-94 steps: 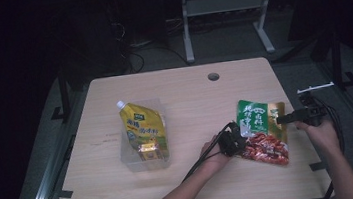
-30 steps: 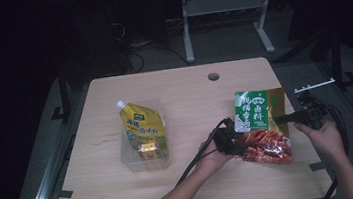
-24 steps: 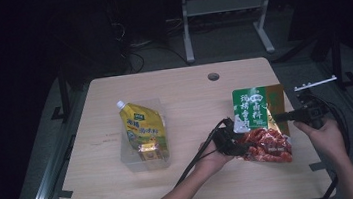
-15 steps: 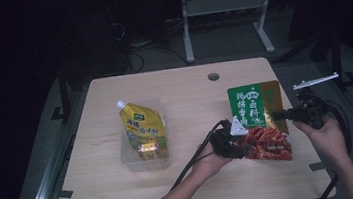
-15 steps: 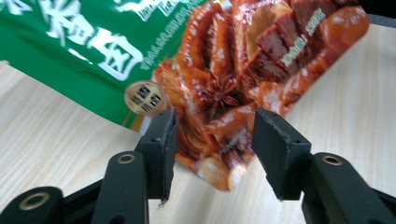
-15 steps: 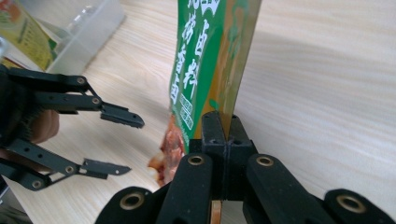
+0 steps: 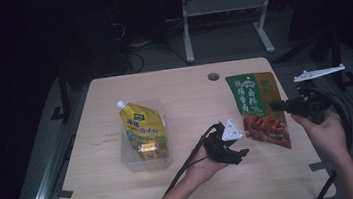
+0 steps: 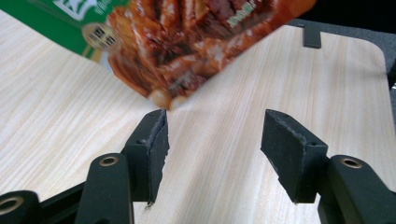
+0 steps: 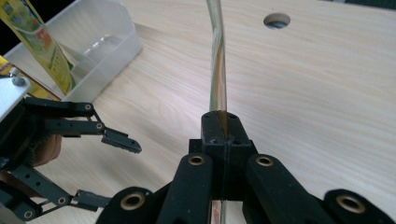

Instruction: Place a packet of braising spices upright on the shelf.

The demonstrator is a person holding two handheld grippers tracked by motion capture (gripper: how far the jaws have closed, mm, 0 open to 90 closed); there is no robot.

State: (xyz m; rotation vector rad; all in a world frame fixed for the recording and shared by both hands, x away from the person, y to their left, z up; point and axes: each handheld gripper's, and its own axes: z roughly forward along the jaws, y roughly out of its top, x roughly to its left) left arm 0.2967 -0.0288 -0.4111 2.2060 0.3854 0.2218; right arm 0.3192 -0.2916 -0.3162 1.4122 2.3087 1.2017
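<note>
A green and red snack packet [image 7: 259, 110] hangs tilted above the right part of the wooden table [image 7: 173, 90]. My right gripper [image 7: 278, 105] is shut on its right edge. In the right gripper view the packet [image 9: 217, 56] shows edge-on, pinched between the closed jaws of my right gripper [image 9: 222, 116]. My left gripper [image 7: 241, 156] sits low in front of the packet's lower left corner. Its jaws have just been opening and nothing is between them. In the left gripper view the packet [image 8: 187, 42] hangs just beyond the left gripper [image 8: 215, 126].
A clear plastic bin [image 7: 131, 160] at the table's left holds a yellow spout pouch [image 7: 142, 128]. A round cable hole [image 7: 213, 76] lies near the far edge. The right gripper view shows the bin [image 9: 102, 37], the pouch [image 9: 42, 42] and the hole [image 9: 276, 20].
The right gripper has lifted the packet and tipped it more upright. The left gripper has let go of the packet's lower edge, opened and drawn back toward the near side.
</note>
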